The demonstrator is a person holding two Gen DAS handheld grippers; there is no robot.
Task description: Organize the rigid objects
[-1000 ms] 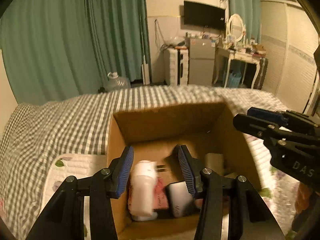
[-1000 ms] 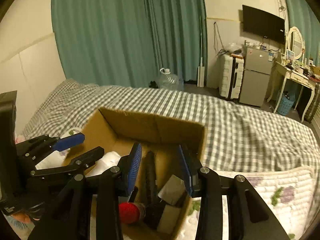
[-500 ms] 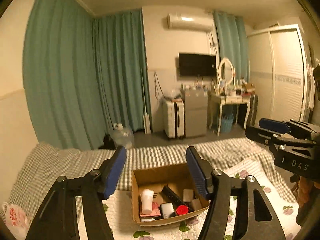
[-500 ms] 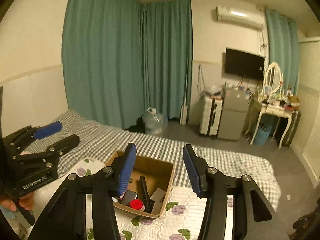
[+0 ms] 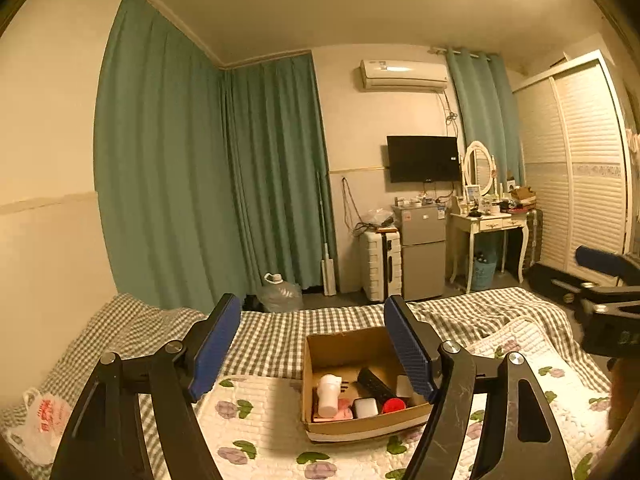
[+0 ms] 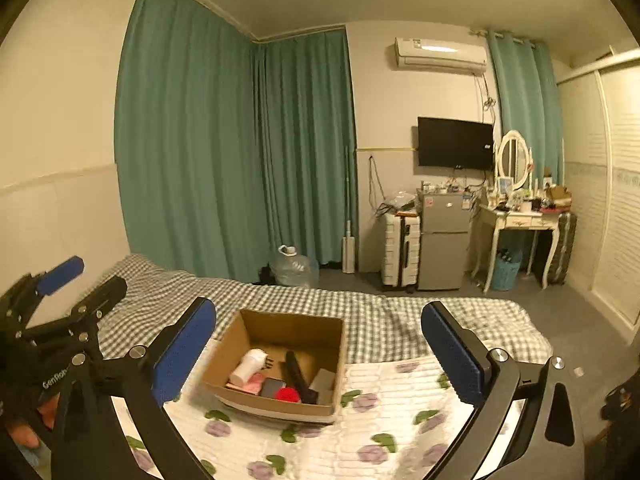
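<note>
An open cardboard box (image 5: 344, 348) (image 6: 294, 330) sits on the floral quilt on the bed. Inside lie a white bottle (image 5: 328, 394) (image 6: 249, 365), a long black item (image 5: 374, 384) (image 6: 296, 372), a red round item (image 5: 394, 405) (image 6: 289, 395), a white block (image 5: 366, 407) and a pink flat item (image 6: 253, 384). My left gripper (image 5: 312, 350) is open and empty, held well back from the box. My right gripper (image 6: 320, 354) is open and empty, also held back from it. Each gripper shows at the edge of the other's view.
The floral quilt (image 6: 376, 420) lies over a green checked sheet (image 6: 372, 320). A plastic bag (image 5: 42, 420) lies at the bed's left. Beyond the bed stand a water jug (image 6: 294, 266), a suitcase (image 6: 402, 248), a small fridge (image 6: 442, 240) and a dressing table (image 6: 520, 224).
Both grippers have pulled far back and up from inside the box. The box now looks small and the whole room shows. Both jaws have opened wider.
</note>
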